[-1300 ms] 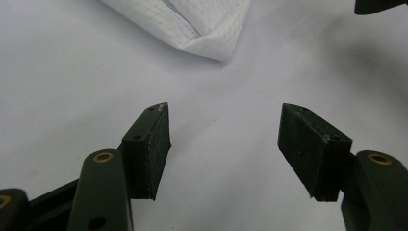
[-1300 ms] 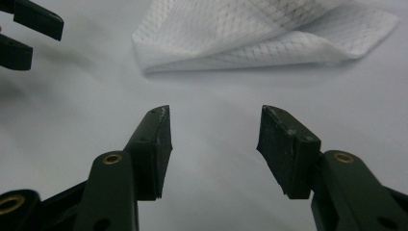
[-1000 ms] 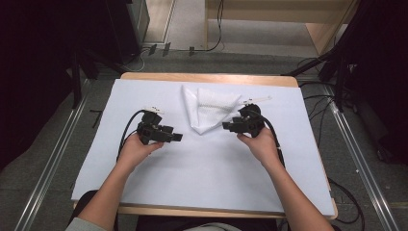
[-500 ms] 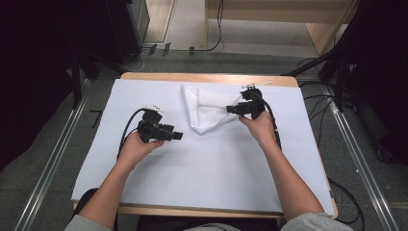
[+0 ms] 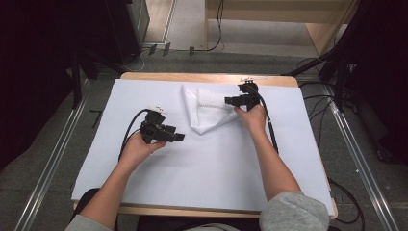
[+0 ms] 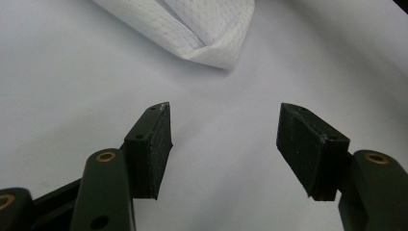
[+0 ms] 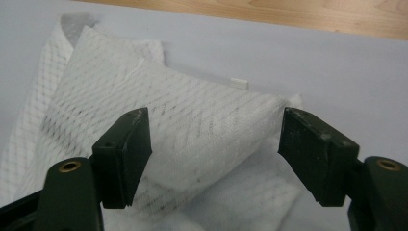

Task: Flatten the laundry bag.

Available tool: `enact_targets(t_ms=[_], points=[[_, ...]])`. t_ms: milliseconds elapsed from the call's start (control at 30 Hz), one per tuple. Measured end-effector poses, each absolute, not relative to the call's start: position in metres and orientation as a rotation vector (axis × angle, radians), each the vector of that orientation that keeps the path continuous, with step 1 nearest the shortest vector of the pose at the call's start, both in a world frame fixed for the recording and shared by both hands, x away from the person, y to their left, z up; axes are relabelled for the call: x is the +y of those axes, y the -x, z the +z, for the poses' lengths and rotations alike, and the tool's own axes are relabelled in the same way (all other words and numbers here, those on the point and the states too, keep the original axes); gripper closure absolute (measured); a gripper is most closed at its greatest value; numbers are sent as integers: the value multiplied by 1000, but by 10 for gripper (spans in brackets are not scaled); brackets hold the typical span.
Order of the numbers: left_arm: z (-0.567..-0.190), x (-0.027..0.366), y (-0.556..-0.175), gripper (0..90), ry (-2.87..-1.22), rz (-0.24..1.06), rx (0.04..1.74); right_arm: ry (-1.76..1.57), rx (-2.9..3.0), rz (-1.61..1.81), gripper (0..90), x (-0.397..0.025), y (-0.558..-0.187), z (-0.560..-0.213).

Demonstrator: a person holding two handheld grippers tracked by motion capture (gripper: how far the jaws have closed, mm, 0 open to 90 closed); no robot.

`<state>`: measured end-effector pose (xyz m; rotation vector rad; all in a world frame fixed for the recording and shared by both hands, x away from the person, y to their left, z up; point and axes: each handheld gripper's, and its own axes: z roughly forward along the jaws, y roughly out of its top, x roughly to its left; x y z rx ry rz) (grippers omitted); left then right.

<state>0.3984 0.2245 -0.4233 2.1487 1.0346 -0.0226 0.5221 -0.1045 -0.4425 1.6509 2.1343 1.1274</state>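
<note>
A folded white mesh cloth [image 5: 204, 108] lies on the white sheet near the table's far middle. Its pointed lower corner [image 6: 211, 53] shows ahead of my left gripper [image 6: 223, 139], which is open over bare sheet with nothing between its jaws. In the high view that left gripper [image 5: 179, 137] rests left of and below the cloth. My right gripper [image 5: 228, 101] is at the cloth's right edge. In the right gripper view it [image 7: 214, 154] is open, its jaws straddling a raised fold of the cloth [image 7: 192, 134].
The white sheet [image 5: 202, 178] covers most of the wooden table [image 5: 269, 79], whose bare rim shows at the far edge. Cables trail from both grippers. Dark stands and metal rails flank the table on the floor.
My right gripper has moved away from me and leftward to the cloth's right edge. The left gripper has barely shifted.
</note>
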Motion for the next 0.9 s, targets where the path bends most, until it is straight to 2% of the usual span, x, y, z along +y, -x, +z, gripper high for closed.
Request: enact_targets(t_ms=[133, 233, 400, 467, 567, 733, 900], points=[[-423, 227, -398, 379, -2138, -25, 1040, -1644, 2186, 1041, 354, -86, -526, -463], [-423, 228, -399, 379, -2136, -25, 1048, -1607, 2190, 1010, 400, -81, -525, -465], [-423, 228, -399, 380, -2141, -20, 1049, -1499, 2210, 912, 621, -72, -520, -465], [-423, 228, -399, 380, -2142, -20, 1050, -1491, 2214, 896, 659, -69, -518, -464], [-424, 228, -399, 380, -2145, -23, 1055, -1487, 2239, 919, 782, -69, -518, -464], [-424, 229, -399, 380, -2142, -23, 1061, -1576, 2233, 986, 826, -77, -520, -459], [-425, 231, -400, 380, -2136, -21, 1068, -1553, 2235, 1019, 830, -81, -519, -451]])
